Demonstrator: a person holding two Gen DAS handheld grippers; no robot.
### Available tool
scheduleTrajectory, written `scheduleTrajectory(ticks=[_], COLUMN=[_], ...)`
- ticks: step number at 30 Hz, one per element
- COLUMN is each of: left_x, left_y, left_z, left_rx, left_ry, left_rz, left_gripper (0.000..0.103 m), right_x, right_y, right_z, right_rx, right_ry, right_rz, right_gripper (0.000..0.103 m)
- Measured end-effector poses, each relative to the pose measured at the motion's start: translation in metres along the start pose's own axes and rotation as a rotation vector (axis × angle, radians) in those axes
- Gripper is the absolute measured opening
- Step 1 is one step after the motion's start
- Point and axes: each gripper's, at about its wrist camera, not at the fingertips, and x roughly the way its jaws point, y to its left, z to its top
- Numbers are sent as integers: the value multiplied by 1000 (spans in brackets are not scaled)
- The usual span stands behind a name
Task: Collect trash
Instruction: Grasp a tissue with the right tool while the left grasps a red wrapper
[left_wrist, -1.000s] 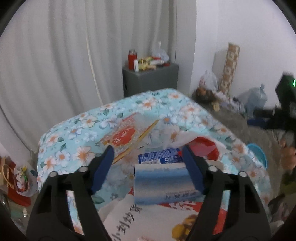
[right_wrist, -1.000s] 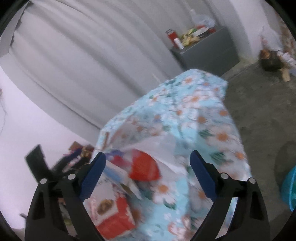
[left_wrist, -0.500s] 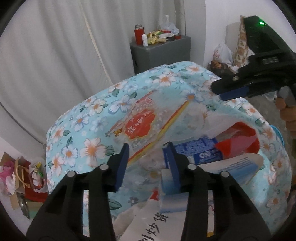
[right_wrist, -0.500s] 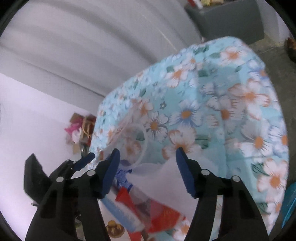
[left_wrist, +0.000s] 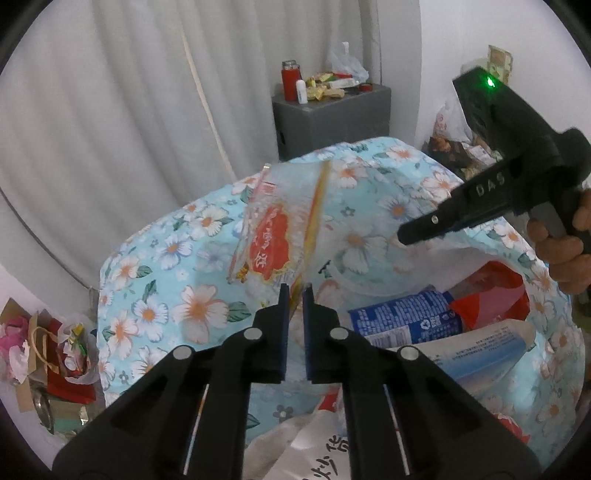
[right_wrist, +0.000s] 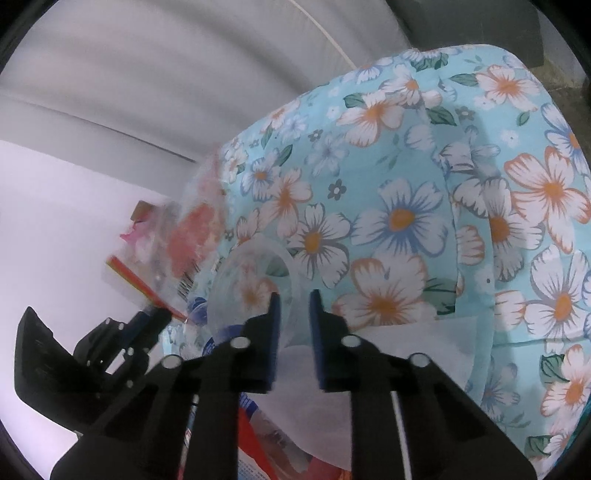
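Pinching the lower edge of a clear wrapper with a red label (left_wrist: 269, 240), the left tongs (left_wrist: 294, 291) are clenched, and the film stands up off the tabletop (left_wrist: 166, 280) rather than lying flat on its flowered cloth. That piece looks picked up but not yet put anywhere.

The right tongs (right_wrist: 293, 299) are closing, with the wall of a clear plastic cup (right_wrist: 251, 280) between their jaws. The cup lies on its side on the cloth, beside a white paper napkin (right_wrist: 406, 350). Through the see-through plastic it is hard to be sure, but the pads seem to have the wall nipped already. In the left view a hand (left_wrist: 565, 251) holds these tongs from the right, their tips down at the cup.

By my reading the job is at an early stage. Two light pieces are in hand and nothing is seen stowed; no bin or open rubbish bag shows in either view.

Much remains loose on the near side of the tabletop:
- a blue printed carton (left_wrist: 402, 321)
- red packaging (left_wrist: 491, 291) just behind it
- a white and blue pack (left_wrist: 480, 350) touching the carton
- a white printed bag (left_wrist: 317, 443) at the near edge, under the left tongs
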Motion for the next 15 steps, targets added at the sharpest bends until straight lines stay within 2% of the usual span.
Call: scheduleTrajectory(ticks=[11,15], left_x=[-13,-20], left_y=[11,15], left_z=[1,2], left_rx=[-23,-27], left_ry=[-60,-91], left_rz=[41,63], left_gripper=[1,1], right_x=[1,-7], right_y=[1,8], right_z=[1,-1], right_rx=[-10,-40], right_ry=[-17,-50], right_rz=[3,-11], right_gripper=[8,7])
